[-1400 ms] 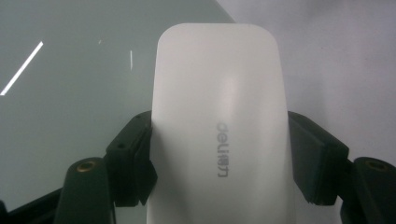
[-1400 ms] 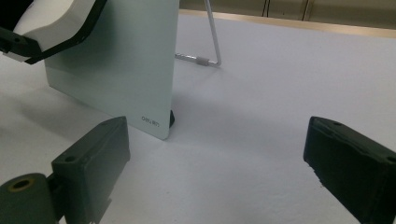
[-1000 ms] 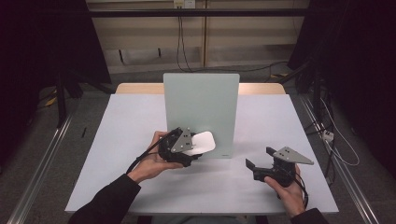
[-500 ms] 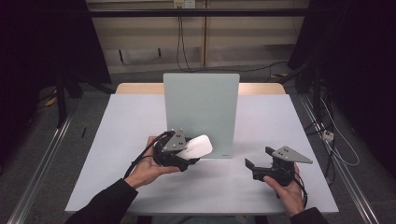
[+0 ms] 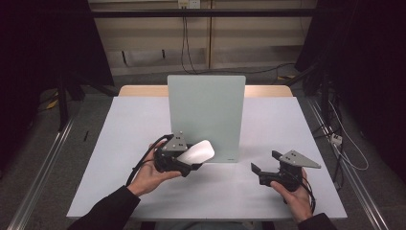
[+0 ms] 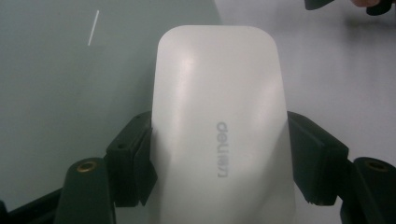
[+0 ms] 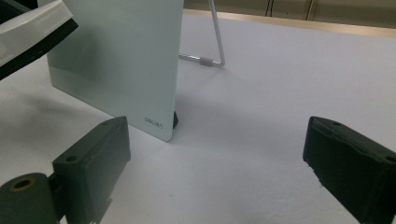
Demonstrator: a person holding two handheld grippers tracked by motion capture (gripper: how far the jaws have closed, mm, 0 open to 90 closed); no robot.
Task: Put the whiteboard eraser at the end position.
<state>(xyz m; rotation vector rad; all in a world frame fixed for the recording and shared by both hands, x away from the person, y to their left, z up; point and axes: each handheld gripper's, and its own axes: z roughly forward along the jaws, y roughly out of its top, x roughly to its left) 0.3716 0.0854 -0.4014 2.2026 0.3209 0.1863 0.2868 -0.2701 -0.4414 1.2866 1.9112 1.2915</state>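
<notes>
A smooth white rounded block (image 6: 219, 116) with a grey printed logo sits between the jaws of my left gripper (image 6: 219, 158), which is shut on its sides. In the high view the left gripper (image 5: 194, 160) holds the white block (image 5: 198, 152) off the table, just in front of the lower left of an upright pale green board (image 5: 206, 115). My right gripper (image 5: 266, 162) hovers to the board's right, near the table's front. Its jaws stand wide apart in the right gripper view (image 7: 215, 154), with bare tabletop between them.
The green board (image 7: 121, 60) leans on a thin wire stand (image 7: 215, 37) behind it and blocks the table's middle. The white table (image 5: 119, 143) has a wooden back edge (image 5: 143, 91). Dark floor, rails and cables surround it.
My left gripper has drawn slightly back and down from the board with the white block, which now lies more lengthwise. The right gripper has hardly moved.
</notes>
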